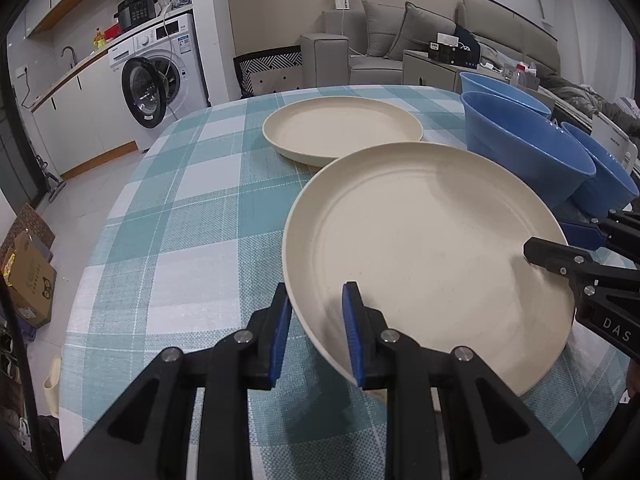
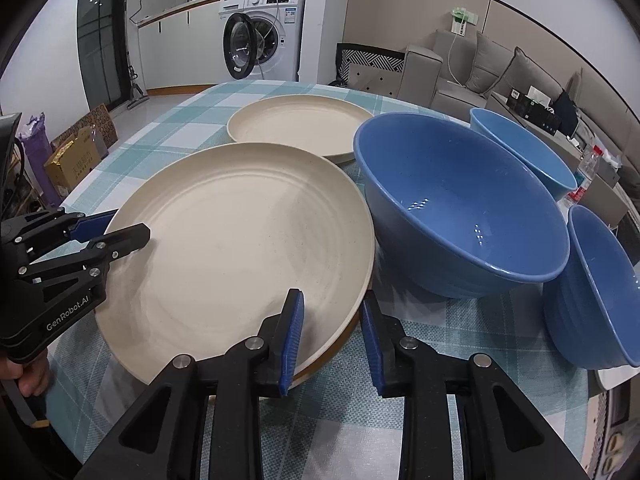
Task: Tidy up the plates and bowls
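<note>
A large cream plate (image 1: pixel 432 240) (image 2: pixel 240 240) lies near the front of the checked table. My left gripper (image 1: pixel 316 286) (image 2: pixel 128 224) is shut on its left rim, one finger over the plate and one outside it. My right gripper (image 2: pixel 331 295) (image 1: pixel 546 235) straddles the opposite rim with its jaws open; the inner pad stands clear of the rim. A second cream plate (image 2: pixel 296 124) (image 1: pixel 342 128) rests flat behind the first. Three blue bowls sit to the right: a big one (image 2: pixel 460 208) touching the near plate, one behind it (image 2: pixel 520 148), one at the right edge (image 2: pixel 600 288).
The teal and white checked tablecloth (image 1: pixel 180 220) lies bare left of the plates. Beyond the table stand a washing machine (image 1: pixel 160 80) with its door open and a grey sofa (image 1: pixel 380 40). Cardboard boxes (image 1: pixel 28 280) sit on the floor at the left. A water bottle (image 2: pixel 586 176) stands past the bowls.
</note>
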`<state>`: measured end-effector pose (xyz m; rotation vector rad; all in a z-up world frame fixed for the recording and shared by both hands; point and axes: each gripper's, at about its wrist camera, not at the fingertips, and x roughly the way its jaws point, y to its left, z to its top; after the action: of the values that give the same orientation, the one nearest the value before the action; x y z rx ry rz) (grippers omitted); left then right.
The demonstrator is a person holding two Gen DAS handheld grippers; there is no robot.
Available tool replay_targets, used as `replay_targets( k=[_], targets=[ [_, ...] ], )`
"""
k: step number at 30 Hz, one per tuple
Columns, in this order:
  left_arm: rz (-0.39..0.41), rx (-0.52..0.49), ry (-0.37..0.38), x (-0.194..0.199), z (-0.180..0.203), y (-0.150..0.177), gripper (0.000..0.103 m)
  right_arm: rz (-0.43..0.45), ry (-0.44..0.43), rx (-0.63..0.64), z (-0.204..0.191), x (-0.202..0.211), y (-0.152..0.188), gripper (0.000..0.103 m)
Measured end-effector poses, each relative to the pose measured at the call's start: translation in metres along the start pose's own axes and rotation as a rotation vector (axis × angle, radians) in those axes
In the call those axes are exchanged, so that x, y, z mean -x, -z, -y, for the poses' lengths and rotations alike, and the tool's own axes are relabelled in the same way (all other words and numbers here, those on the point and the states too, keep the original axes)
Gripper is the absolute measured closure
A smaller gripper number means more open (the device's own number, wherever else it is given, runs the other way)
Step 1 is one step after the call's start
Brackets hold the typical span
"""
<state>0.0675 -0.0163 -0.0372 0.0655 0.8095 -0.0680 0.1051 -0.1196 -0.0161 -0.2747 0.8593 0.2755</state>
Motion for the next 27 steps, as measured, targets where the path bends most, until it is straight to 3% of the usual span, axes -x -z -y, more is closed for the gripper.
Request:
replay_targets(
  k=[9,14,20,22,27],
  targets=[
    [-0.011,-0.018,-0.011,-0.003,0.002,0.002,0.076,-0.008,0.007,0.007,0.000,-0.005,0.006,0.070],
    [-0.026,0.003,0.025,-0.005,0.000,0.003,0.071,0.001,-0.019,-0.006,0.001,-0.004,0.006,0.067],
    [-0.049,0.066,0.081,-0.007,-0.009,0.002,0.059,0.053,-0.070,0.003,0.000,0.007,0.003,0.052],
    [-0.053,0.087,0.085,-0.007,-0.013,0.002,0.057,0.073,-0.086,0.011,-0.002,0.012,0.001,0.038],
    [-0.036,0.116,0.084,-0.001,-0.023,-0.002,0.046,0.143,-0.110,0.021,-0.005,0.030,-0.006,0.020]
  ],
)
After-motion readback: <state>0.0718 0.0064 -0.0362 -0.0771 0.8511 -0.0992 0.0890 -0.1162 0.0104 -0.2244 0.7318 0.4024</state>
